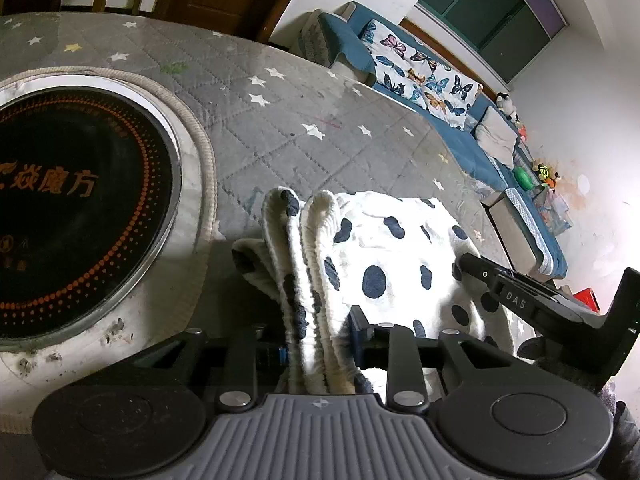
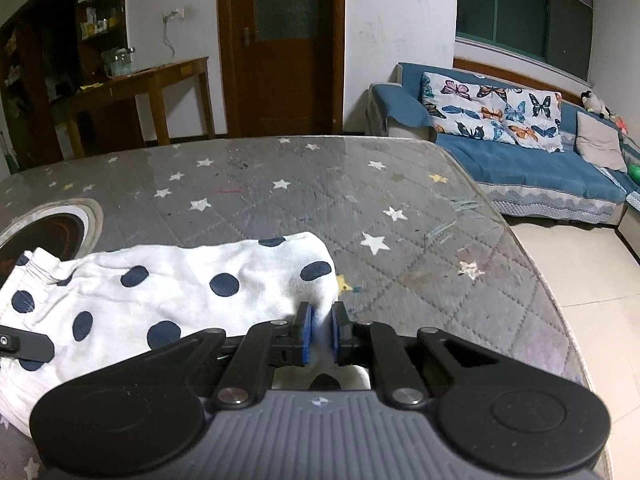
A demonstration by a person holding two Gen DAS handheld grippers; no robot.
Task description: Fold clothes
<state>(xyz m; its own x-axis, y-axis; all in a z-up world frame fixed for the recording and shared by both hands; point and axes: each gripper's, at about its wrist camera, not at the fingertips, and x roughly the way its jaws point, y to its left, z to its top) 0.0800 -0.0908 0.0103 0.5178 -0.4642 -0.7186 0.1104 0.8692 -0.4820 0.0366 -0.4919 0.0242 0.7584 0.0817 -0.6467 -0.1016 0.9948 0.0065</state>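
A white garment with navy dots (image 1: 392, 248) lies on the round table (image 1: 280, 120), which has a grey quilted cover with stars. My left gripper (image 1: 316, 344) is shut on the garment's bunched elastic waistband (image 1: 316, 240), whose ribbed folds fill the gap between the jaws. In the right wrist view the garment (image 2: 160, 288) stretches to the left, and my right gripper (image 2: 321, 332) pinches its near right corner between the blue pads (image 2: 306, 330). A black part of the right gripper (image 1: 520, 300) shows at the garment's far side.
A round black heating plate (image 1: 80, 200) with orange dots and a pale rim is set into the table left of the garment. The table's edge (image 2: 520, 264) curves off to the right, with tiled floor beyond. A blue sofa (image 2: 520, 168) stands past it.
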